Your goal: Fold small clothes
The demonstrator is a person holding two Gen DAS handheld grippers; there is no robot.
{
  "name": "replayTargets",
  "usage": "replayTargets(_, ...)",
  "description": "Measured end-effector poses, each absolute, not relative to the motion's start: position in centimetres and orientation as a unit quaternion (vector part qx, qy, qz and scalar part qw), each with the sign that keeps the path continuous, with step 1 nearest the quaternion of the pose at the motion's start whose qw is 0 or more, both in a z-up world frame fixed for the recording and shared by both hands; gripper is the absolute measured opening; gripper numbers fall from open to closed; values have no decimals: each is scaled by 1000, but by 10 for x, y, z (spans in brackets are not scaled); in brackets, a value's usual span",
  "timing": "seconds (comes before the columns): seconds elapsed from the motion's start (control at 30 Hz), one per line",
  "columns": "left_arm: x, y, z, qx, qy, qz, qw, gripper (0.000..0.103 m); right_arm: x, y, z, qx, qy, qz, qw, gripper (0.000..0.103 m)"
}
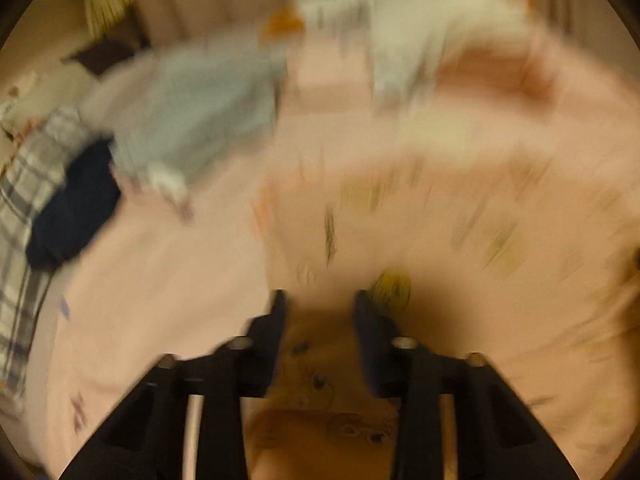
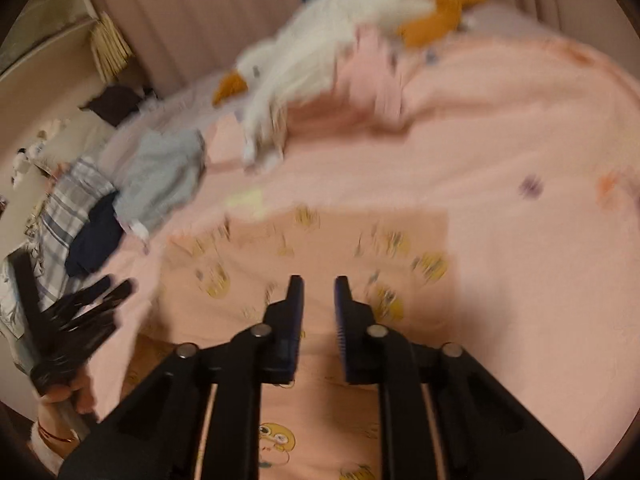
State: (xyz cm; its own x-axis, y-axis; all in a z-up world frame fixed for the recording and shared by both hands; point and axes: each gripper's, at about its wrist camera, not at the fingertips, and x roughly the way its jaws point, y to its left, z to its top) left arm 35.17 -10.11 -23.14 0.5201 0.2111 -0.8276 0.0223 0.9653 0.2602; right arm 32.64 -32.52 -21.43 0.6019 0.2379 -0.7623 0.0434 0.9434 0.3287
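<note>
A peach garment with yellow cartoon prints (image 2: 312, 248) lies spread on the pink bed, and it shows blurred in the left wrist view (image 1: 420, 216). My right gripper (image 2: 319, 280) is open and empty, its fingers just above the garment's near part. My left gripper (image 1: 320, 294) is open over the same garment, with cloth showing between the fingers but not pinched. The left gripper also appears in the right wrist view (image 2: 116, 288) at the garment's left edge, held by a hand.
A pile of clothes lies at the left: a grey-blue piece (image 2: 164, 176), a navy piece (image 2: 96, 240) and a plaid piece (image 2: 68, 208). A white plush goose with orange beak and feet (image 2: 320, 32) lies at the far side of the pink bedsheet (image 2: 520, 160).
</note>
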Motion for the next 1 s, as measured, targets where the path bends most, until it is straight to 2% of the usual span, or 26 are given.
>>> replayTargets(0.03,347,-102,-239,133,462,58,875,28,332,-326,-241,143,482,26,864,10)
replayTargets(0.07,340,-103,-238,151,432,64,887,28,332,-327,-254,136,491,19,860,1)
replayTargets(0.13,334,-107,-238,207,423,90,878,28,324,-328,-246,122,461,39,878,1)
replayTargets(0.23,326,-97,-217,154,425,45,891,29,323,-330,-228,135,467,58,872,13)
replayTargets(0.33,328,-96,-215,153,417,58,894,35,321,-319,-217,146,444,95,879,12)
replayTargets(0.4,335,-93,-237,163,469,76,864,35,327,-308,-229,129,464,90,872,12)
replayTargets(0.43,334,-87,-241,147,475,72,865,35,329,-300,-245,122,494,82,857,11)
replayTargets(0.47,323,-78,-237,117,454,67,881,35,326,-302,-250,129,489,78,859,5)
replayTargets(0.53,312,-69,-231,98,463,65,879,35,314,-310,-247,153,481,78,860,5)
replayTargets(0.6,292,-54,-214,72,468,50,879,35,298,-319,-230,176,494,78,848,14)
replayTargets(0.7,247,-28,-175,6,455,15,890,41,250,-325,-185,175,456,86,868,16)
replayTargets(0.73,234,-21,-166,-19,449,5,893,51,230,-328,-171,177,441,91,875,26)
replayTargets(0.77,214,-7,-152,-54,440,-8,896,59,213,-330,-159,183,430,93,879,41)
replayTargets(0.8,200,-2,-144,-74,435,-14,897,75,194,-333,-151,196,420,94,881,51)
replayTargets(0.83,187,3,-140,-93,431,-19,897,84,180,-337,-147,210,415,94,880,67)
replayTargets(1.0,131,26,-154,-108,434,-36,893,84,112,-342,-164,264,429,94,859,68)
